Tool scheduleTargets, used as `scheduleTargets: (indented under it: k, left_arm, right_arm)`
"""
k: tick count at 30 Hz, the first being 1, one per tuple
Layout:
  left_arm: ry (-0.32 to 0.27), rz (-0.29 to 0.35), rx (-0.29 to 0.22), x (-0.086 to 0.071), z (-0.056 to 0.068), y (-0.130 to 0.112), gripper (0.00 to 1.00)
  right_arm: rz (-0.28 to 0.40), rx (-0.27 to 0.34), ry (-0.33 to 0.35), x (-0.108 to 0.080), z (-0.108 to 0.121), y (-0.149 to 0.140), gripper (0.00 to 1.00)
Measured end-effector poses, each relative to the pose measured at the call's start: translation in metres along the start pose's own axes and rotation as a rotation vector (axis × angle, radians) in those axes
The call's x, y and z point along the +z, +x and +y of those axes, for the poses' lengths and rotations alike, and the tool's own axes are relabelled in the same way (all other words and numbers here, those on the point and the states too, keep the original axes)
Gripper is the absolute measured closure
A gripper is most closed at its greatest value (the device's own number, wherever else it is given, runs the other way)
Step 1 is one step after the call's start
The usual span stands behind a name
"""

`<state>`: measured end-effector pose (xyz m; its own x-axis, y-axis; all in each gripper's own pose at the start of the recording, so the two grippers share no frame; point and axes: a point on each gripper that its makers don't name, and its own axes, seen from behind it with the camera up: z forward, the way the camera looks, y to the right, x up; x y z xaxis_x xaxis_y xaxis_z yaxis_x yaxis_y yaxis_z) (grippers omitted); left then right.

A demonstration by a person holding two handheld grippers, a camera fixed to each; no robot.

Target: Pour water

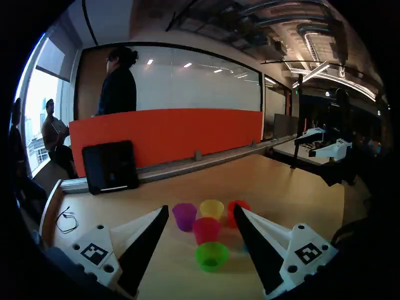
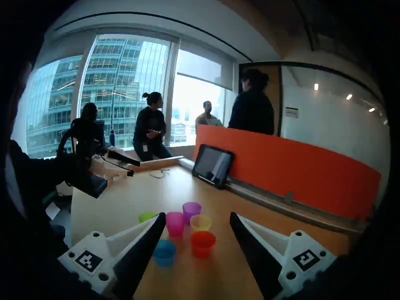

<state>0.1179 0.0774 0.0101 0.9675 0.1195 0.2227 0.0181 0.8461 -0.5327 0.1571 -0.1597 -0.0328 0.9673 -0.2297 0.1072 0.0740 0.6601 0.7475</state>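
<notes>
Left gripper (image 1: 200,206): I am holding it spread, empty.
Cups: purple cup (image 1: 184,216), pink cup (image 1: 206,229), green cup (image 1: 211,255), yellow cup (image 1: 212,208), red cup (image 1: 238,210) are standing bunched on the tabletop (image 1: 300,190), clear of its edges.
Right gripper (image 2: 197,215): I am holding it spread, empty.

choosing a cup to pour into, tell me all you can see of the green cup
The green cup is small, flared and translucent, plastic by its look. It stands upright, mouth up, on the wooden table, just ahead of the open left tongs, ungripped. The pink cup stands right behind it; whether they touch is unclear, as is whether it holds water. In the right gripper view a finger partly hides it at the cluster's left edge.
</notes>
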Motion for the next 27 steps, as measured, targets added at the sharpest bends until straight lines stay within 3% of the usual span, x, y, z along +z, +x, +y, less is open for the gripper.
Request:
scheduleTargets:
  k: [27]
  left_arm:
    - [-0.066,-0.161,-0.002,0.015,0.027,-0.093,0.04]
  right_arm:
    - [-0.129,-0.013,0.128,0.017,-0.026,-0.068,0.01]
